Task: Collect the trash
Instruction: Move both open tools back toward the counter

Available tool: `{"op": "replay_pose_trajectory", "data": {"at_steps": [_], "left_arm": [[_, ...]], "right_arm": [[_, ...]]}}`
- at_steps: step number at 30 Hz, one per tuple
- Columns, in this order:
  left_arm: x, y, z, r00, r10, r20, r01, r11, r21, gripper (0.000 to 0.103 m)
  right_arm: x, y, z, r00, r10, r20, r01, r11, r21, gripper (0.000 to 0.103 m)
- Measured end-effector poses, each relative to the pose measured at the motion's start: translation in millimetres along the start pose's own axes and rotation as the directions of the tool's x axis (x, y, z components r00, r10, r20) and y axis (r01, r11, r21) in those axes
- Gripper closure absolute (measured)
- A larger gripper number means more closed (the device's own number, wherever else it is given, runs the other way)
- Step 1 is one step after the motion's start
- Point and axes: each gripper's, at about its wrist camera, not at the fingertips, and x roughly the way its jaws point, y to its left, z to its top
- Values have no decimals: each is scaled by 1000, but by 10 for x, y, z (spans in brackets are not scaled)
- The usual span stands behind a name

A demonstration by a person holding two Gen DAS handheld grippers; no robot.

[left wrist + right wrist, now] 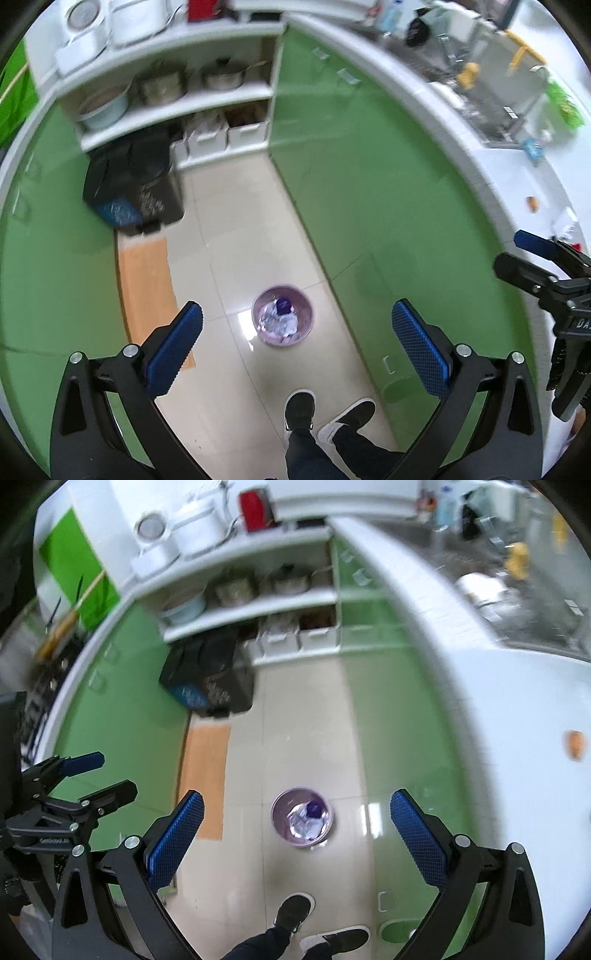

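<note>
Presently both grippers, left [297, 332] and right [297, 818], hang released and empty high above the pink bin [283, 320], which sits on the floor tiles just ahead of the shoes [300, 410], its trash [277, 319] already inside, presumably after a drop.

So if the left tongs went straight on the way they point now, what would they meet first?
Probably the purple wastebasket on the floor, which sits between the open left tongs in that view. Nothing shows in between, though depth is hard to judge.
</note>
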Motion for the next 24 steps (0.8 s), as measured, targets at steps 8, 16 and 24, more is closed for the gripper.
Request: {"op": "replay_pose_trajectory", "data": {"at_steps": [8,16,24], "left_arm": [[-367,-751,329,996,-75,43,67,986,154,3],[-441,-1714,505,983,-182,40,159,932,325,3],[-342,-2670,587,965,-261,-4,234,857,459,3]], "right_arm": [[-915,-694,-239,985,-139,104,122,981,149,6],[-1578,-1437,-714,950,-281,137,224,918,327,6],[-2041,-2088,-1184,915,-380,135,282,841,461,6]]}}
